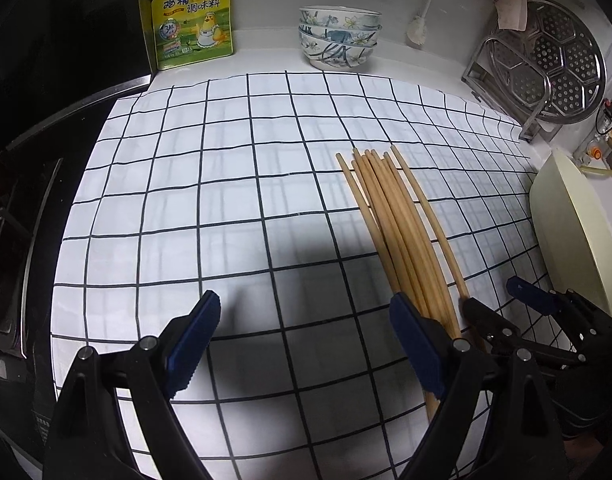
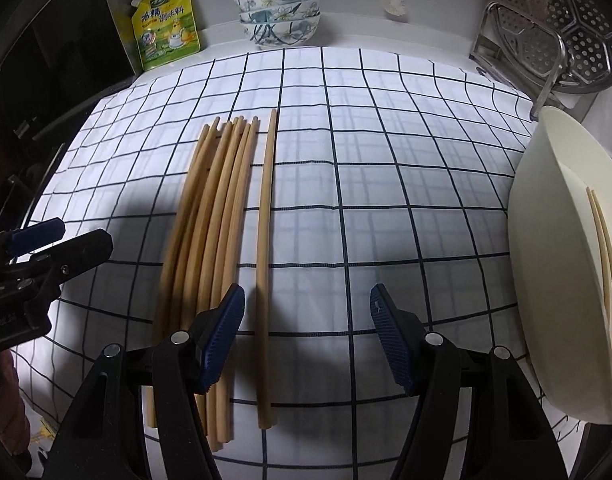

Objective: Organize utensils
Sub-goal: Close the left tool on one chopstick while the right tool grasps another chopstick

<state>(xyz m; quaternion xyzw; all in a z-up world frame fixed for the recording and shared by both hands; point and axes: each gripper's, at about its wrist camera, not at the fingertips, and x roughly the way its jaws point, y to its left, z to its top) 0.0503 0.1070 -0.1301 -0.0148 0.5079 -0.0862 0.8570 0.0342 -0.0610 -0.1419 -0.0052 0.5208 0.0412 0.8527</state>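
Observation:
A bundle of several wooden chopsticks (image 2: 210, 216) lies on the checked cloth (image 2: 385, 160), with one single chopstick (image 2: 264, 240) apart to its right. The bundle also shows in the left wrist view (image 1: 401, 232). A cream tray (image 2: 565, 264) at the right holds two chopsticks (image 2: 605, 264). My right gripper (image 2: 307, 308) is open, straddling the single chopstick's near half. My left gripper (image 1: 306, 316) is open and empty, left of the bundle, its right finger beside the chopsticks. The left gripper also appears at the left of the right wrist view (image 2: 58, 240).
A stack of patterned bowls (image 1: 339, 36) and a yellow seasoning pouch (image 1: 192, 16) stand at the back. A metal rack with a steamer plate (image 1: 553, 64) is at the back right. A dark stove (image 1: 22, 200) borders the cloth on the left.

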